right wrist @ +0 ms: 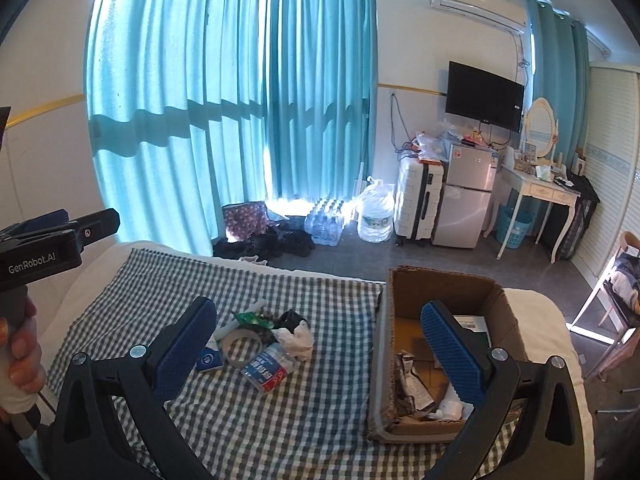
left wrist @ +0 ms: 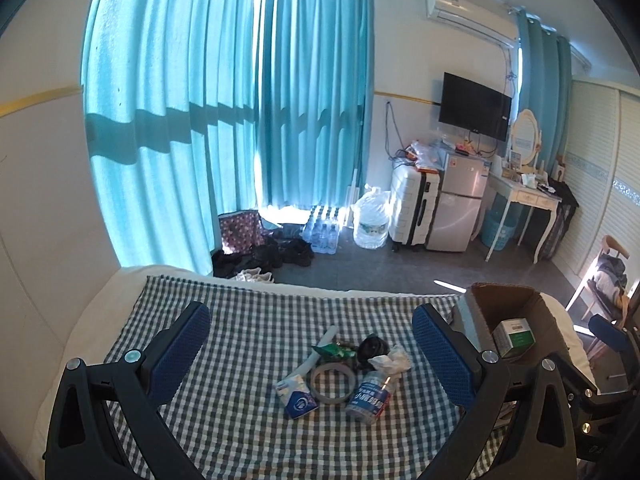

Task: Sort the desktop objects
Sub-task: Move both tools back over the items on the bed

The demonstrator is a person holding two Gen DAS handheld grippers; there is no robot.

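Note:
A small pile lies on the checked cloth (left wrist: pixel 224 420): a crushed plastic bottle (left wrist: pixel 368 396), a tape ring (left wrist: pixel 332 384), a blue-and-white packet (left wrist: pixel 296 398), a white tube (left wrist: pixel 320 352), a green wrapper (left wrist: pixel 334 350), a black object (left wrist: pixel 372 346) and crumpled white paper (left wrist: pixel 390 360). My left gripper (left wrist: pixel 312 344) is open and empty above the pile. My right gripper (right wrist: pixel 320 340) is open and empty, between the pile and the cardboard box (right wrist: pixel 440 280). The box holds a green-and-white carton (left wrist: pixel 514 336) and scraps. The bottle (right wrist: pixel 268 368) and tape ring (right wrist: pixel 242 346) also show in the right wrist view.
The cloth covers a white bed. Beyond its far edge are floor clutter, a water jug (right wrist: pixel 374 212), a white suitcase (right wrist: pixel 418 200), a small fridge (right wrist: pixel 466 196) and a dressing table (right wrist: pixel 540 196). A chair (right wrist: pixel 620 280) stands at the right.

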